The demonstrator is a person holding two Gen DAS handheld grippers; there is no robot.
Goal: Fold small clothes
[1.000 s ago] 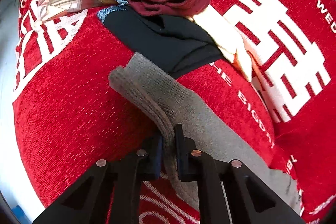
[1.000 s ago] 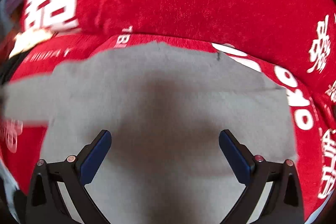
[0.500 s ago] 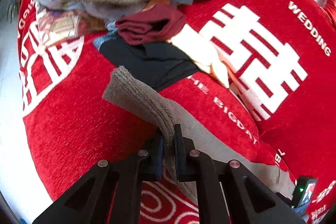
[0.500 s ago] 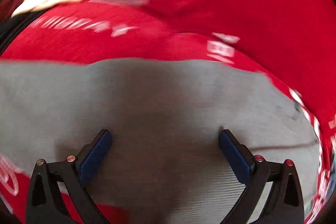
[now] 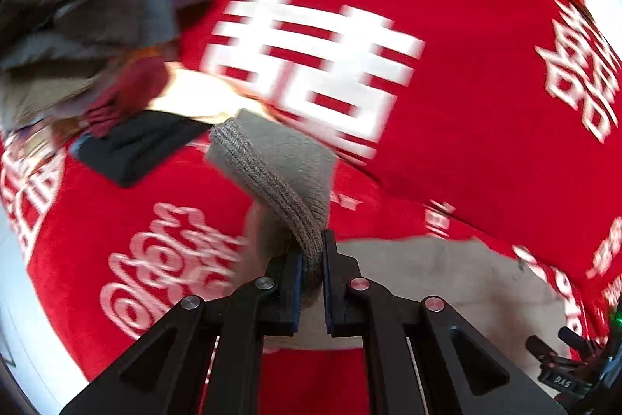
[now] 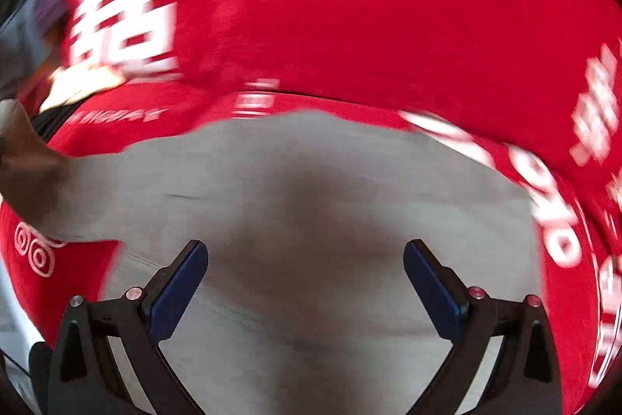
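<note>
A grey knitted garment (image 5: pixel 447 282) lies spread on the red cloth with white lettering (image 5: pixel 466 104). My left gripper (image 5: pixel 313 255) is shut on the garment's ribbed edge (image 5: pixel 272 177) and holds that end lifted off the cloth, folded up above the flat part. In the right wrist view the same grey garment (image 6: pixel 311 181) fills the middle, lying flat. My right gripper (image 6: pixel 305 275) hovers over it, open wide, with nothing between its fingers. At the left edge of that view the lifted grey end (image 6: pixel 27 158) shows, blurred.
A heap of mixed clothes (image 5: pixel 89 18) sits at the upper left, with a maroon piece (image 5: pixel 128 92), a pale yellow piece (image 5: pixel 194 96) and a black folded piece (image 5: pixel 136 146) beside it. The right gripper's body (image 5: pixel 575 368) shows at the lower right. A white surface borders the red cloth.
The left gripper has risen and swung to the right with the ribbed edge, rolling as it went. The right gripper shifted over the flat garment and back, staying open.
</note>
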